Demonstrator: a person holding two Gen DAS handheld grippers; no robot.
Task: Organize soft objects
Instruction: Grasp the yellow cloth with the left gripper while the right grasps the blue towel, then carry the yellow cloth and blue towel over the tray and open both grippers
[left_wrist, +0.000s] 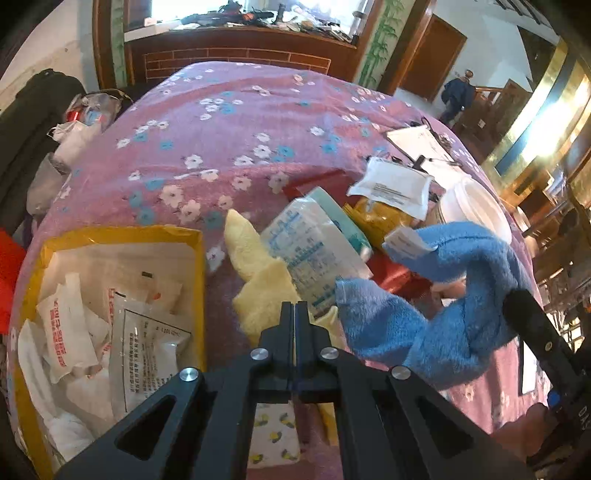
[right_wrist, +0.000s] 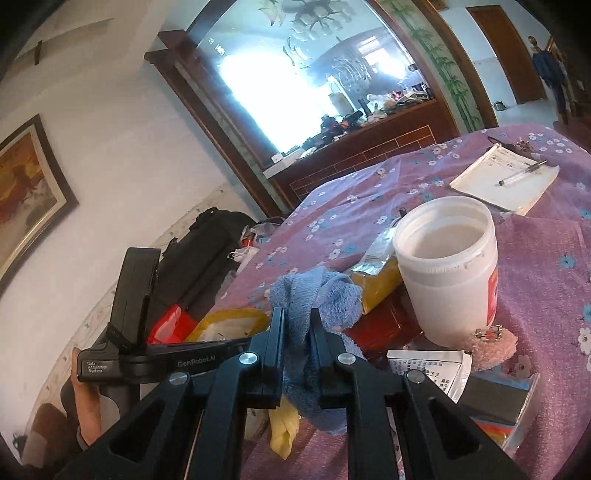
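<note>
My right gripper (right_wrist: 297, 314) is shut on a blue fluffy towel (right_wrist: 314, 295) and holds it above the table; in the left wrist view the towel (left_wrist: 443, 314) hangs at the right from that gripper (left_wrist: 517, 299). My left gripper (left_wrist: 294, 306) is shut and empty, its tips over a yellow fluffy cloth (left_wrist: 262, 280) that lies on the purple flowered tablecloth (left_wrist: 221, 122). The yellow cloth (right_wrist: 282, 432) also shows under the right gripper. A yellow box (left_wrist: 201, 266) holding several white packets sits at the left.
A tissue pack (left_wrist: 314, 254), a white pouch (left_wrist: 395, 184), a yellow bag (right_wrist: 376, 284) and a red box (right_wrist: 380, 325) lie mid-table. An open white tub (right_wrist: 448, 273) stands at the right beside a pink pad (right_wrist: 491, 347). A notepad with pen (right_wrist: 506, 181) lies far right.
</note>
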